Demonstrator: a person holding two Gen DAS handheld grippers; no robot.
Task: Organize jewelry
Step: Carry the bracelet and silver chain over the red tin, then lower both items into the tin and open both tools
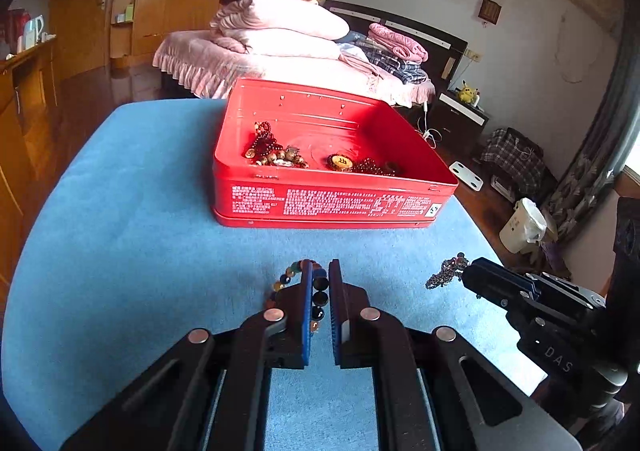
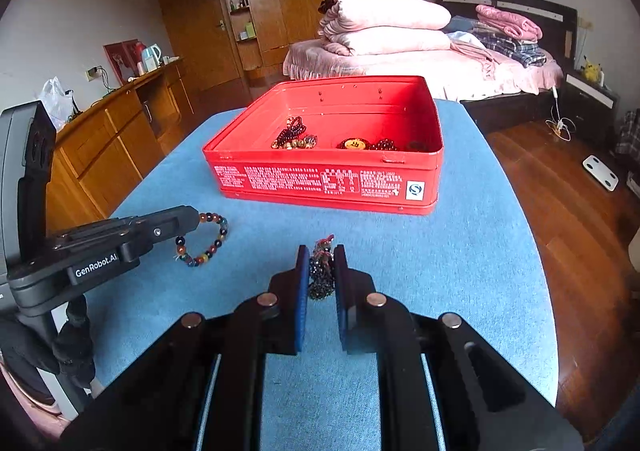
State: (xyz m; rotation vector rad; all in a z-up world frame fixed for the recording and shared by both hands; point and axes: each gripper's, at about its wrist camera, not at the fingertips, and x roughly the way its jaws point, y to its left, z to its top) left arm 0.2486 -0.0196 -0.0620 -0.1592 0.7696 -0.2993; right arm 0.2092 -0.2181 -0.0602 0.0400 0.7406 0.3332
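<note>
While a fuzzy blue cloth (image 2: 460, 251) covers the table, the left gripper (image 2: 199, 218) on the left side is clenched on a round bracelet of glossy multicoloured beads (image 2: 208, 247), which hangs from its tips above the cloth. To its right, the right gripper (image 2: 321, 271) pinches a tangled bunch of tiny dark beads (image 2: 320, 279) between its blue ridged pads. Beyond both, a rectangular red metal tin (image 2: 328, 179) sits open on the cloth, with more beaded jewelry (image 2: 294, 137) lying inside.
</note>
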